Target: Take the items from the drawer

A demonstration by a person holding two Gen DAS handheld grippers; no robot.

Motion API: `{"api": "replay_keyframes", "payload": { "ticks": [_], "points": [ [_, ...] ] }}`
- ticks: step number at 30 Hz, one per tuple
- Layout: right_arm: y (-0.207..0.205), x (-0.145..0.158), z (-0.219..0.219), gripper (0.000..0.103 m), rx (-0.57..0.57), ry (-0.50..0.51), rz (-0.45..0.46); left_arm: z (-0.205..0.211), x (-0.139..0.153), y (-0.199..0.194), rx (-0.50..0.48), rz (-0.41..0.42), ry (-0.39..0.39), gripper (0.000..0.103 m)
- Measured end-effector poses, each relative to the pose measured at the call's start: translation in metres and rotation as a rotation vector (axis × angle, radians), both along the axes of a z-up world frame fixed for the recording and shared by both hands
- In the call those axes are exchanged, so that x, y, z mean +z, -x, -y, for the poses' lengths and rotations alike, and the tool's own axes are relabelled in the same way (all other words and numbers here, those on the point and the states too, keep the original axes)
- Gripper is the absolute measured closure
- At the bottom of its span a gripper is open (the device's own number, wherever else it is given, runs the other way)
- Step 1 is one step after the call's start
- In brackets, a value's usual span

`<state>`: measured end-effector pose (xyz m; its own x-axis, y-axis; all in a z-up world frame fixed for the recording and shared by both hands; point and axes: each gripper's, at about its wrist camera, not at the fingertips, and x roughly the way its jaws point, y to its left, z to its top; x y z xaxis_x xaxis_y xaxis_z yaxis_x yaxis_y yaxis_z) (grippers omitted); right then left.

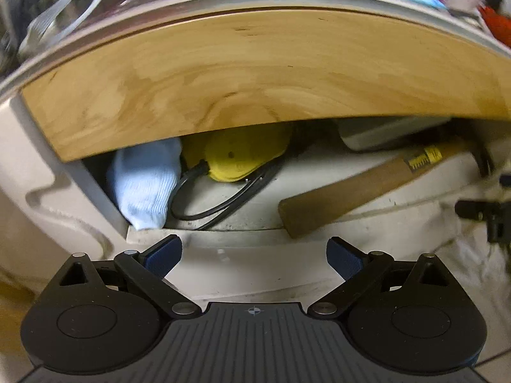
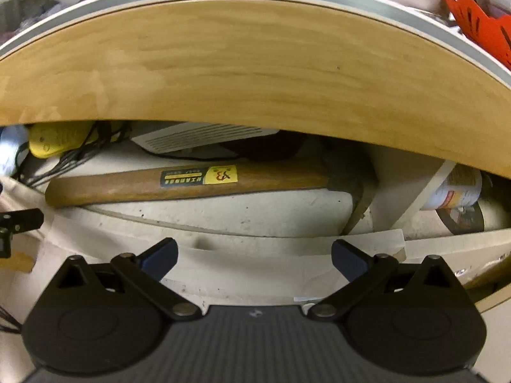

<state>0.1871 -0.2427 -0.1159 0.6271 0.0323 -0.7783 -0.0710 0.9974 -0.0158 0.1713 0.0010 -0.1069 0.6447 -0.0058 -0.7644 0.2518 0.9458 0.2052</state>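
Jaws spread wide and gripping nothing, the left gripper [image 1: 254, 252] and right gripper [image 2: 254, 255] are hovering at the front lip of an open white drawer [image 2: 223, 220] under a wooden desktop edge [image 2: 242, 63].

Inside the drawer, a wooden-handled hammer [image 2: 191, 182] is lying flat along the front, its yellow-and-black label [image 2: 199, 176] facing up and its head sitting near the divider [image 2: 424, 188] at the hammer's right end. Behind the hammer, a white vented device [image 2: 198, 135] is resting; off the hammer's handle end, a yellow gadget [image 1: 236, 153] with black cables [image 1: 217, 198] is sitting beside a folded pale-blue cloth [image 1: 147, 182]. Past the divider, a labelled can [image 2: 456, 191] is lying on its side.
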Motion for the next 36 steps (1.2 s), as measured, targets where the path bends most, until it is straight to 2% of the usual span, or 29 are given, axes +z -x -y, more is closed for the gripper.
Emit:
{"api": "replay_keyframes", "payload": {
  "ticks": [7,11,17,26,36],
  "points": [
    [0.008,0.001,-0.011,0.000,0.156,0.102,0.007,0.008,-0.001,0.007,-0.136,0.018,-0.134,0.004],
    [0.015,-0.003,-0.023,0.000,0.275,0.197,0.010,0.013,-0.009,0.015,-0.285,0.022,-0.290,0.005],
    [0.027,-0.010,-0.042,0.000,0.484,0.387,0.028,0.015,-0.021,0.027,-0.474,0.025,-0.477,0.009],
    [0.039,-0.020,-0.042,0.000,0.744,0.668,0.045,0.019,-0.032,0.036,-0.589,0.024,-0.602,0.009],
    [0.050,-0.031,-0.022,0.001,0.906,0.897,0.075,0.018,-0.046,0.045,-0.719,0.040,-0.783,0.009]
  ]
}}
